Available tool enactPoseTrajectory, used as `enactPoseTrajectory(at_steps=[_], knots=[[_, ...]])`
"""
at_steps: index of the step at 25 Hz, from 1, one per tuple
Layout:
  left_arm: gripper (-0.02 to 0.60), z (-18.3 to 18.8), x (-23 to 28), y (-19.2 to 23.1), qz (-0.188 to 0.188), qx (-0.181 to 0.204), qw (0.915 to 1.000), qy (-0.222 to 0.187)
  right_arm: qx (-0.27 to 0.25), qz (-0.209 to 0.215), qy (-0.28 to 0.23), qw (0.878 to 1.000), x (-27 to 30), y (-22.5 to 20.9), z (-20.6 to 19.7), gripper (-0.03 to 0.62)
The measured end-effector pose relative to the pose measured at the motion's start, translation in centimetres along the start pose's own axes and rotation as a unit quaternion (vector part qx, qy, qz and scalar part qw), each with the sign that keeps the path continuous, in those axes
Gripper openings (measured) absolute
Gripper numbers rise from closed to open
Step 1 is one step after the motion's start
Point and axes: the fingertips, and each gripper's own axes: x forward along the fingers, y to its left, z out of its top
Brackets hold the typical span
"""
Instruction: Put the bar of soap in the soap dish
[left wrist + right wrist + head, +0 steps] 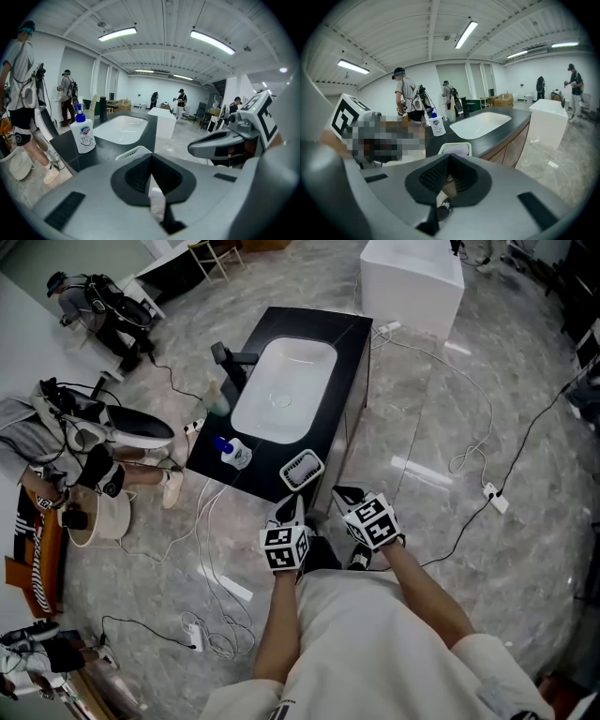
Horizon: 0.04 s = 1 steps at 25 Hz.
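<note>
A white soap dish point(302, 469) sits on the near corner of the black counter point(352, 352). It also shows just past the jaws in the left gripper view point(133, 152) and the right gripper view point(455, 148). Something pale lilac lies inside it; I cannot tell whether that is the bar of soap. My left gripper point(290, 508) hangs just short of the counter's near edge, shut and holding nothing point(151, 164). My right gripper point(343, 495) is beside it on the right, also shut and holding nothing point(448, 162).
A white basin point(284, 390) is sunk in the counter, with a black tap point(228, 360) at its left and a blue-capped soap bottle point(232, 453) near the front left corner. Cables and power strips point(195, 634) trail over the grey floor. A white block point(411, 277) stands behind the counter. People stand in the room point(407, 101).
</note>
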Motion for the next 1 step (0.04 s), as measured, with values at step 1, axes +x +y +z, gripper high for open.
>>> enactPoseTrajectory(at_steps=[1], knots=[[0.006,0.07,-0.07,0.23,0.003,-0.002,1.0000,-0.001,-0.004,0.002,0.001,1.000,0.13,0.10,0.14,0.005]])
